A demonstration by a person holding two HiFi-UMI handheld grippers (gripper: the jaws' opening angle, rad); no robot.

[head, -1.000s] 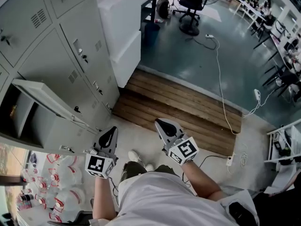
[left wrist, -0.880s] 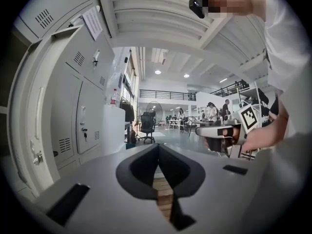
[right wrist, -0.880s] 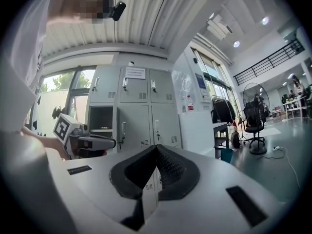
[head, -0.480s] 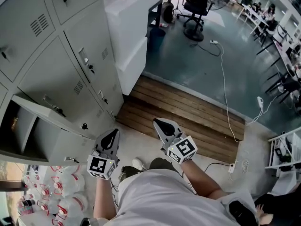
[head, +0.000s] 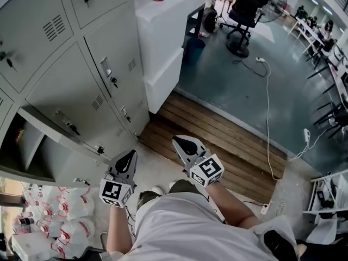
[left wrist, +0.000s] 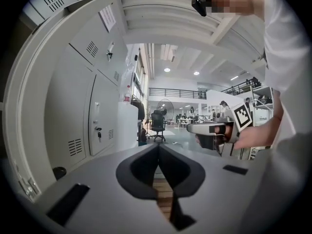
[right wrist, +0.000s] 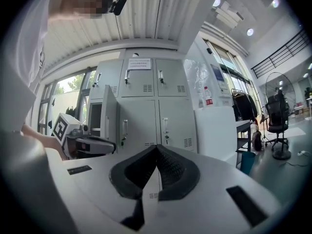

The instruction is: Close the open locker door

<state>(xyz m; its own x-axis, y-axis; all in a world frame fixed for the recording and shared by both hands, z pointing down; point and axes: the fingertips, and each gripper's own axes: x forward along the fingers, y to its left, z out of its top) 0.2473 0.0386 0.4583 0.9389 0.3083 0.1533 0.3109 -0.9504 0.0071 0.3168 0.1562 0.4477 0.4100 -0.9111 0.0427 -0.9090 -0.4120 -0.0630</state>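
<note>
Grey steel locker door [head: 60, 145] is still standing open at the lower left of the locker bank, its free edge reaching near the left tongs [head: 128, 155]. Since a second ago the lockers and the white table [head: 179, 4] have been sliding rightward in the head view. The left tongs and the right tongs [head: 182, 143] are both staying pressed together, gripping nothing, beside the wooden floorboards [head: 228, 140].

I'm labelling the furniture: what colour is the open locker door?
Light grey. The open locker door shows best in the head view.
</note>
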